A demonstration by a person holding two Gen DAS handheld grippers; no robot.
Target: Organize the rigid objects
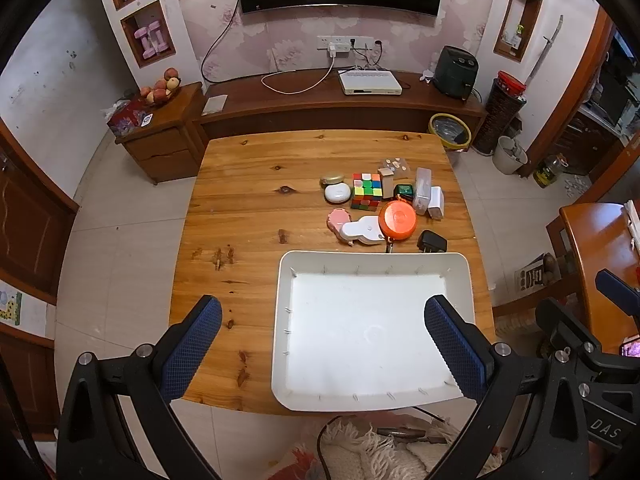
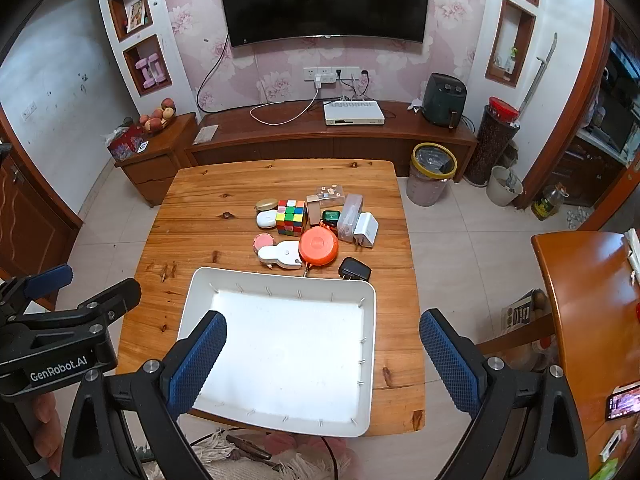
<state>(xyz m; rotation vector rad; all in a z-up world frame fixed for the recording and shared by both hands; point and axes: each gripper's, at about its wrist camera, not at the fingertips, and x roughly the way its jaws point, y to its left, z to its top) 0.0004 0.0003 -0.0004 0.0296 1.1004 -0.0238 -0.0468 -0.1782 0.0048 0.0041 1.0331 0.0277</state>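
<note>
An empty white tray (image 1: 374,261) (image 2: 280,278) lies at the near side of the wooden table (image 1: 260,184) (image 2: 208,200). Behind it sits a cluster of small items: a colour cube (image 1: 366,191) (image 2: 292,217), an orange round case (image 1: 397,220) (image 2: 318,246), a white tape-like gadget (image 1: 360,232) (image 2: 280,255), a black plug adapter (image 1: 432,242) (image 2: 355,270), a white charger (image 1: 436,207) (image 2: 366,230) and a white oval case (image 1: 337,193) (image 2: 267,219). My left gripper (image 1: 323,334) and my right gripper (image 2: 323,350) both hang open above the tray's near part, holding nothing.
A TV cabinet (image 1: 340,100) with a white box stands behind the table, and a yellow-rimmed bin (image 2: 433,172) is at its right. A second orange table (image 2: 584,300) is on the right. A shaggy rug (image 2: 248,460) lies below the near table edge.
</note>
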